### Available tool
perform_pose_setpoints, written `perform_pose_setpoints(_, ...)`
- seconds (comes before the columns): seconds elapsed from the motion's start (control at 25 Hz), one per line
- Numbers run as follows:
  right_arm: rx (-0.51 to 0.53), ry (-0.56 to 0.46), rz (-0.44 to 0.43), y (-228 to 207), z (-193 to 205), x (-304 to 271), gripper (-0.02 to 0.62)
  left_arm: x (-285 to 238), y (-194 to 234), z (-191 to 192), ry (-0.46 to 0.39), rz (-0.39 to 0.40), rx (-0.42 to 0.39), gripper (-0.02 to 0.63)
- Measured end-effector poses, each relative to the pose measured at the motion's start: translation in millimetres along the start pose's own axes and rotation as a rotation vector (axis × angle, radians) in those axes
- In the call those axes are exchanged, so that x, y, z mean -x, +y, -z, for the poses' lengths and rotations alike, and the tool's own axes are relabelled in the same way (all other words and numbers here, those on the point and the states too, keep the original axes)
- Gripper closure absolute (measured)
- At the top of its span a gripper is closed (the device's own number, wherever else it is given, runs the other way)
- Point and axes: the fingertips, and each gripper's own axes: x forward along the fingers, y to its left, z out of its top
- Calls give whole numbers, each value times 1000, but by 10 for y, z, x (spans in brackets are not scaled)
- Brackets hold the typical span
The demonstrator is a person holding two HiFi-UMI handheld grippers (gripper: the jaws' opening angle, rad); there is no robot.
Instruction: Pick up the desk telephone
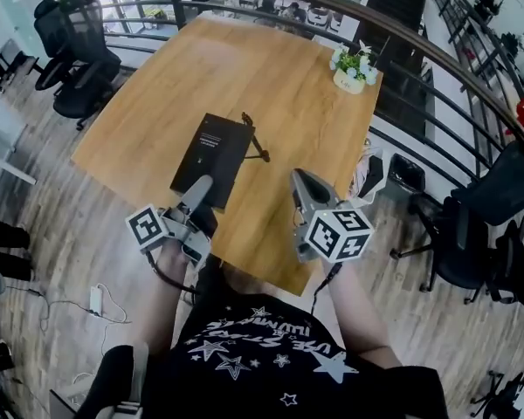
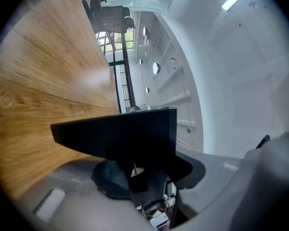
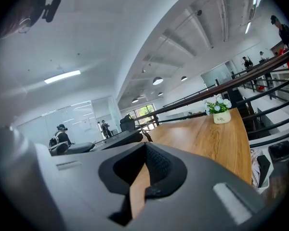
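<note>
Since the left hand-held gripper (image 1: 202,187) has its tip right at the near end of the telephone (image 1: 214,154), it is the one placed to make the lift. The right hand-held gripper (image 1: 302,183) sits off to the telephone's right, apart from it. The telephone lies flat on the table (image 1: 279,85), directly ahead of the left hand-held gripper. Its long axis runs away along roughly the line that gripper points.

The left jaws are spread. In the left gripper view the telephone's dark edge (image 2: 120,134) fills the space just beyond them and reaches down into the gap. A sliver of light shows beside the pad, so I judge nothing is pinched yet. The right jaws stand a narrow slit apart, with only table wood showing through. From that gripper the telephone is ahead and to the left.

A thin dark piece (image 1: 255,142) lies just past the telephone's far right corner. Whether it is a stand or a cord is too small to tell. No handset can be made out. A flower pot (image 1: 353,70) stands well beyond both.
</note>
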Motion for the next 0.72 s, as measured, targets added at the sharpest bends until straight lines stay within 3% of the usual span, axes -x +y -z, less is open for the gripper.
perform_pose_setpoints(0.36,-43,-8,-181,-22,265,1026,595,382,-208,1088,-100,-10,-16,410)
perform_pose_setpoints(0.72,44,46,-165,-63,338,1427,595,748,-444,1625,-166,-36,-5,410)
